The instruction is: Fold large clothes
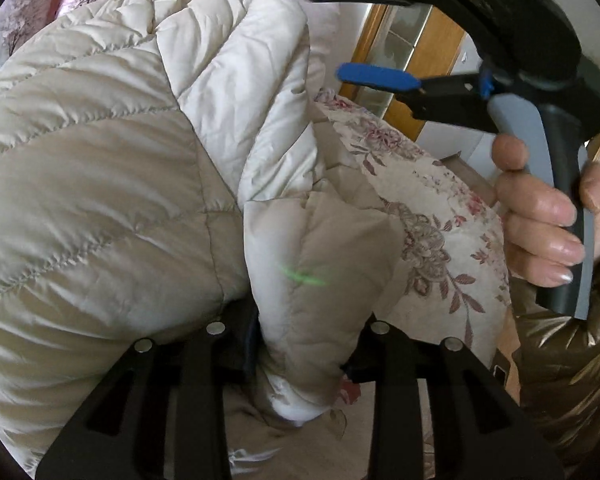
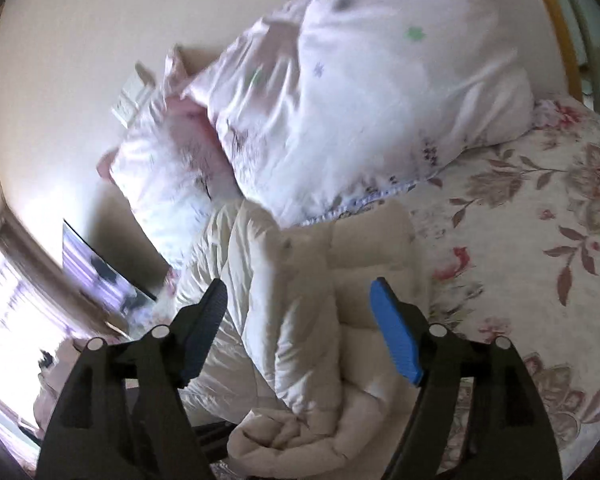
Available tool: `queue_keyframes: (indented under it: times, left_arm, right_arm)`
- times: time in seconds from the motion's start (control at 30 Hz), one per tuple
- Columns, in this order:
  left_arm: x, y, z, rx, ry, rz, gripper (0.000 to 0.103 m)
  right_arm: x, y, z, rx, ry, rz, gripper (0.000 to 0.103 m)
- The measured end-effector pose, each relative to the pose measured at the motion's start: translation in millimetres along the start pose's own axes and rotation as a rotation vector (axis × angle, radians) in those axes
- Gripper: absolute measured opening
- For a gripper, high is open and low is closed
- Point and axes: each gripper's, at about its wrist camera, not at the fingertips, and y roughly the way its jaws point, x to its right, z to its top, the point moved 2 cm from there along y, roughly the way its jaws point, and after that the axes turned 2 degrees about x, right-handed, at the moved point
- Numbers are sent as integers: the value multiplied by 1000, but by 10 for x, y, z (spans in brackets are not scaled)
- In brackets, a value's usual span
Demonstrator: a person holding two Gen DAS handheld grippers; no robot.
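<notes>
On the floral bedspread [image 2: 540, 208] the beige quilted jacket [image 1: 100, 168] lies bunched. At six o'clock in its own view, the left gripper [image 1: 300, 354] is clamped on a puffy fold of it. At two o'clock there, the right gripper [image 1: 364, 32] hangs wide apart, pinching nothing (its blue pads [image 2: 396, 340] straddle the jacket).

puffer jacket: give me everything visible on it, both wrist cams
The puffer jacket is beige-cream, quilted in stitched channels, with a slightly glossy, wrinkled shell. It lies bunched and partly folded on the floral bedspread, against the pink duvet. The left gripper pinches one padded fold; the right gripper stands open, jaws straddling another bunched section.
</notes>
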Motion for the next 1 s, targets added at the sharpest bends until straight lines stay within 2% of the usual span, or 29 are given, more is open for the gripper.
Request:
queue_keyframes:
  times: [0.23,0.33,0.37,0.47,0.5,0.6,0.7,0.83,1.0]
  left_arm:
    - [119,77,8,-7,28,16,33]
    - [199,137,-3,-8,42,24,33]
    - [198,142,-10,-7,45,26,33]
    - [271,140,-14,-5,52,31,33]
    - [284,141,-14,-5,55,32,33]
    - [336,133,-26,4,70,36,35]
    - [421,84,-47,24,88,26,42]
    - [518,-146,-34,56,89,-46,55]
    - [424,-643,88,132,35,-143,57]
  right_arm:
    - [-103,307,61,-49,-16,-15,71]
    - [-127,332,89,-50,-19,-20,61]
    - [-129,345,89,-52,-23,-24,55]
    - [-136,388,77,-60,-46,-49,21]
    - [-123,384,76,-49,-52,-64,18]
    - [-75,375,81,-21,-59,-105,14]
    - [-8,409,74,-15,-59,-132,14]
    - [112,493,51,-19,-42,-155,14]
    - [280,593,25,-35,-8,-159,14]
